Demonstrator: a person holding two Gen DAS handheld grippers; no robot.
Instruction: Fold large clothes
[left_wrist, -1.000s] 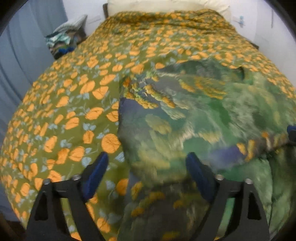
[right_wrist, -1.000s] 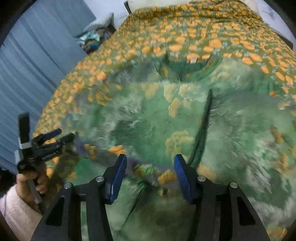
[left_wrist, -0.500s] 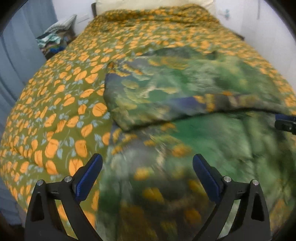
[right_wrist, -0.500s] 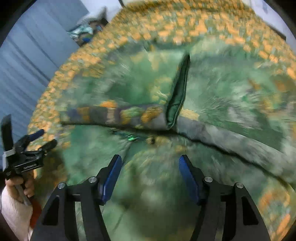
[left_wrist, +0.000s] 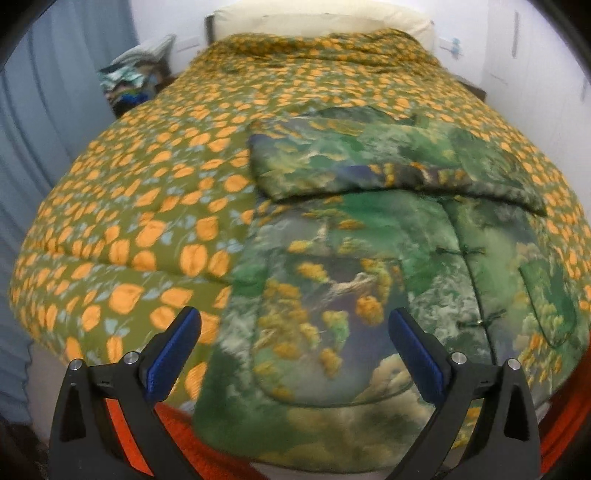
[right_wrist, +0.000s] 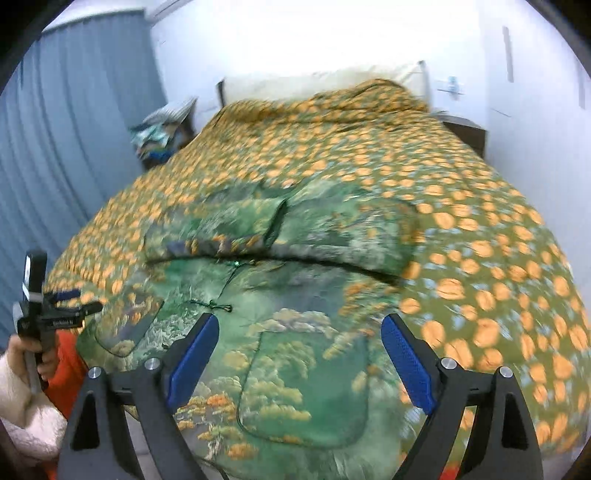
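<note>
Lying spread on the bed (left_wrist: 140, 206) just ahead of both tools, the green landscape-print jacket (left_wrist: 351, 280) has its far part doubled toward them into a thick band, so the near half with its knot fastenings lies flat for the next fold, I'd judge. Both the left tool (left_wrist: 293, 354) and the right tool (right_wrist: 299, 354) hover above the near hem with jaws wide apart, holding nothing, well placed, it seems, to pinch the bottom corners.
</note>
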